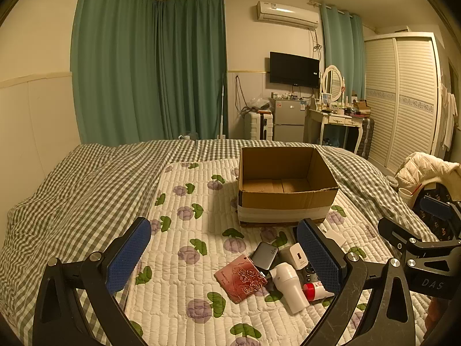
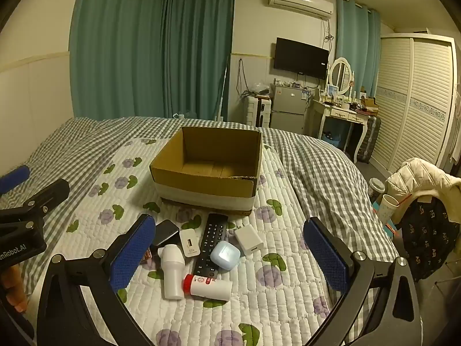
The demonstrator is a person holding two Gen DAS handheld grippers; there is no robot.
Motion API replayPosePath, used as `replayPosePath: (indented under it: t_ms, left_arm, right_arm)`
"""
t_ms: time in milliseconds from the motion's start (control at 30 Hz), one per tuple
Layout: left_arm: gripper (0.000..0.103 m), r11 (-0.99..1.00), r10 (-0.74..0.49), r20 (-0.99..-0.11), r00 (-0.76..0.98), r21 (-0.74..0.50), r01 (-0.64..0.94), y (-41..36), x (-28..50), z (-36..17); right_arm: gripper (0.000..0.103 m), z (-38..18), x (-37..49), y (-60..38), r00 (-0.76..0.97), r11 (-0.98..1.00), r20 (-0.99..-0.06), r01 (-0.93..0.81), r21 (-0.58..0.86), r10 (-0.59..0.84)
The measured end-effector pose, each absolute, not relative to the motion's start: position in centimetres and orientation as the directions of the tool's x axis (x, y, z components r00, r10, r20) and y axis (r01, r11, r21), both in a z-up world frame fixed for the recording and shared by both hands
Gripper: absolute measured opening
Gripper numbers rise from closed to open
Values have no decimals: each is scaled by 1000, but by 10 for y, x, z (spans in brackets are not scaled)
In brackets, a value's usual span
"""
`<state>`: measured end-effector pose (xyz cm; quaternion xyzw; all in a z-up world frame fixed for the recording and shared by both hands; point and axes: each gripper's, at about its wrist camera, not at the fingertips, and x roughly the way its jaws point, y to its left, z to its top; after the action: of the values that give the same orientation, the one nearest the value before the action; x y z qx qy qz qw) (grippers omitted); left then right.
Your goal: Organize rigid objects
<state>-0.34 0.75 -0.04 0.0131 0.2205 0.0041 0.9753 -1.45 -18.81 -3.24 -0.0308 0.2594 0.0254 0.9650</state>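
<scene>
From the left wrist view, we hold the left gripper (image 1: 223,255) low over the quilted mat (image 1: 184,190), tilted gently downward, its jaws spread wide with nothing between the pads. The cardboard box (image 1: 285,199) stands empty beyond them. Just in front of the box lies the pile we must sort: a red embossed card case (image 1: 240,278), a grey power bank (image 1: 265,255) touching it, and a white bottle (image 1: 291,285) leaning across both. We judge the card case thin, stiff and hard to pinch off soft bedding; taking it by its raised near edge seems best. The bottle looks light and smooth, likely to roll, so we would grip across its barrel.

From the right wrist view, the right gripper (image 2: 229,252) also hangs open and empty, angled down toward the pile in front of the box (image 2: 207,184). Nearest the box lies a black remote (image 2: 211,239), long and rigid, best taken across its width. A pale blue earbud case (image 2: 225,255) rests on it, rounded and probably slippery. A white charger (image 2: 249,240) sits beside the remote, and a red-capped tube (image 2: 209,285) lies farthest from the box. The other gripper is visible at the left edge.
</scene>
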Motion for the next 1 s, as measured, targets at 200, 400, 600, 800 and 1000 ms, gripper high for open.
replayPosePath:
  t_ms: [200,400,600,800,1000]
  left_arm:
    - [103,1000,12,-433,901,30,1,6,-3,0]
    - [103,1000,11,-434,901,28,1,5,-4,0]
    - [103,1000,15,-436,900,29,-3,2,-3,-2]
    - [103,1000,14,-437,899,28,-2,2,-3,-3]
    - [103,1000,12,-439,898,26,0,3,-3,-4]
  right_arm:
    - [103,-33,-14,-187,863,997,-505,-64,-48,31]
    - [103,-31,-14,-186,862,997,-505,-63,-49,30]
    - [103,-35,-14,-189,863,997,-505,-63,-50,29]
    - [103,-34,-14,-188,862,997,-507,-64,-53,28]
    - [103,-37,-13,-189,861,997,-508,-61,-55,25]
